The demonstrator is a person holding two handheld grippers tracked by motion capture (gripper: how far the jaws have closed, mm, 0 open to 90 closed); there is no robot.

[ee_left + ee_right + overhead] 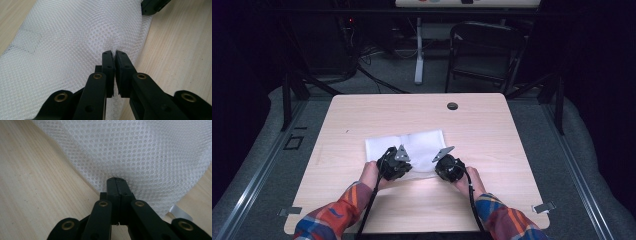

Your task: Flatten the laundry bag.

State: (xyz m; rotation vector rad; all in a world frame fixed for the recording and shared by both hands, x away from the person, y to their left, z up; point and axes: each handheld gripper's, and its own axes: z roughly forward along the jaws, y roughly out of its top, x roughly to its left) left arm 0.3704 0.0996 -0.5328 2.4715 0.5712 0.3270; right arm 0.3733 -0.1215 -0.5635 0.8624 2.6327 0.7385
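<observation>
A white mesh cloth [412, 145] lies flat in the middle of the wooden table [492, 130]. My left gripper [395, 167] sits at the cloth's near left edge, and in the left gripper view its jaws are shut on a pinch of the mesh cloth [62, 45]. My right gripper [448, 167] sits at the near right edge. Its jaws are pressed together on the mesh cloth [140, 152] in the right gripper view. Part of the other gripper [153, 6] shows beyond the cloth in the left gripper view.
A small black round cap [452, 106] sits near the table's far edge. A black folding chair [484, 52] and a white table leg [419, 50] stand beyond the table. A white tag [180, 212] shows beside the cloth's edge.
</observation>
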